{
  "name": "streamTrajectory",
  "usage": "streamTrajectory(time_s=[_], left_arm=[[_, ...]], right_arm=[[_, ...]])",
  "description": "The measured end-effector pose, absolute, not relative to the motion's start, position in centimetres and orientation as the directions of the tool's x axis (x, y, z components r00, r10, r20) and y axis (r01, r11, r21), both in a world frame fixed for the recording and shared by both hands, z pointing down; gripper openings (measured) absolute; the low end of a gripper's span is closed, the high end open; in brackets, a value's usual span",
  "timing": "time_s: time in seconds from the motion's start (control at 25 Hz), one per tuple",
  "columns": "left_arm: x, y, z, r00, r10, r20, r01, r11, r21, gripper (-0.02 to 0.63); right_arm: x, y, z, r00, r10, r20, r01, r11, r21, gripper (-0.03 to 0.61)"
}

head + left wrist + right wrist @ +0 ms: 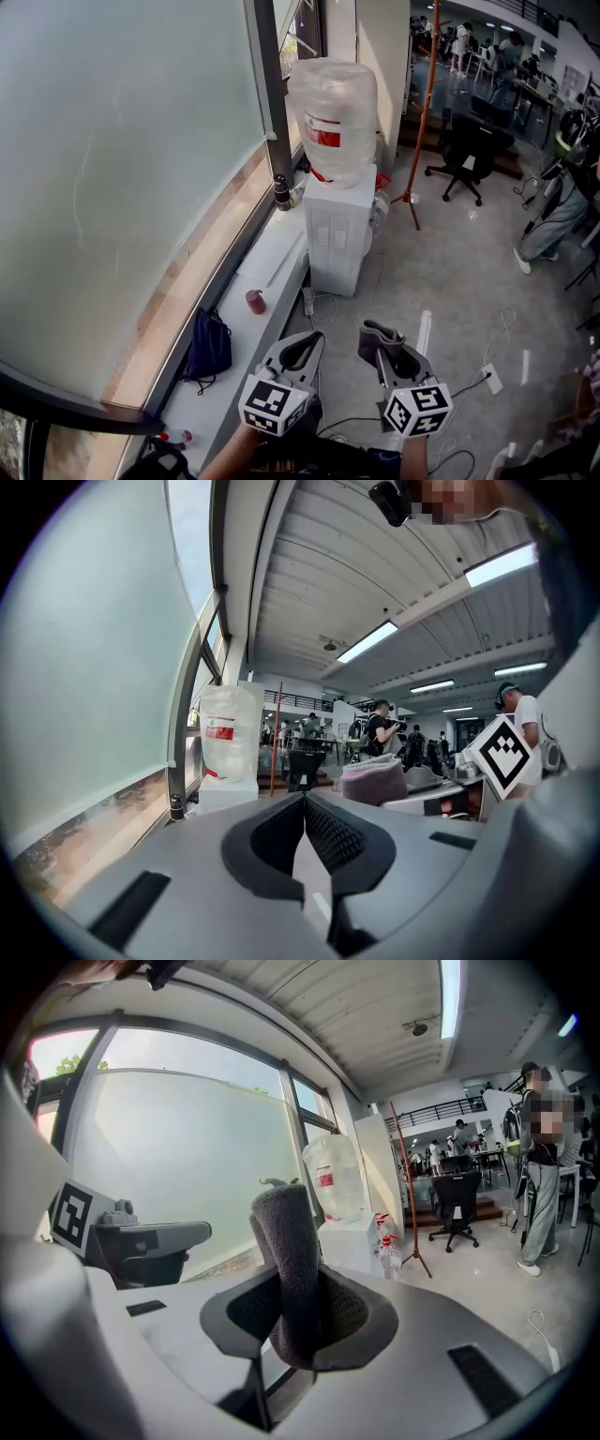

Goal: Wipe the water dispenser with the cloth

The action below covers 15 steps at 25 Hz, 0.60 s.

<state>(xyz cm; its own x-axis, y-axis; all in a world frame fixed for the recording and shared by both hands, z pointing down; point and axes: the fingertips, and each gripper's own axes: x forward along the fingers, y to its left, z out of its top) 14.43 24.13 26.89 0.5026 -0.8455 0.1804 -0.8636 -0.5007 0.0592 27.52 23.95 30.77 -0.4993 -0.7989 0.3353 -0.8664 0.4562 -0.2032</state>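
Floor (450, 253) below forward-pointing right gripper (386, 345), cloth (289, 1251)

Large open-plan office or shared workspace. A white floor-standing water dispenser (336, 234), topped by a clear plastic bottle with a red label (332, 117), stands beside a tall frosted-glass window (122, 159). A black swivel office chair (473, 150) sits on the polished grey concrete floor (441, 272). Further back, several people (508, 54) gather under long white ceiling strip lights (367, 641).
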Motion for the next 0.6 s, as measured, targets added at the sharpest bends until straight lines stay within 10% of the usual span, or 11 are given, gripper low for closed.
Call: streamTrajectory(time_s=[0.6], left_arm=[[6.8, 6.7, 26.7, 0.551, -0.818, 0.163, -0.831, -0.555, 0.027, 0.017]], right_arm=[[20.0, 6.7, 29.9, -0.448, -0.823, 0.348, -0.894, 0.404, -0.193, 0.103]])
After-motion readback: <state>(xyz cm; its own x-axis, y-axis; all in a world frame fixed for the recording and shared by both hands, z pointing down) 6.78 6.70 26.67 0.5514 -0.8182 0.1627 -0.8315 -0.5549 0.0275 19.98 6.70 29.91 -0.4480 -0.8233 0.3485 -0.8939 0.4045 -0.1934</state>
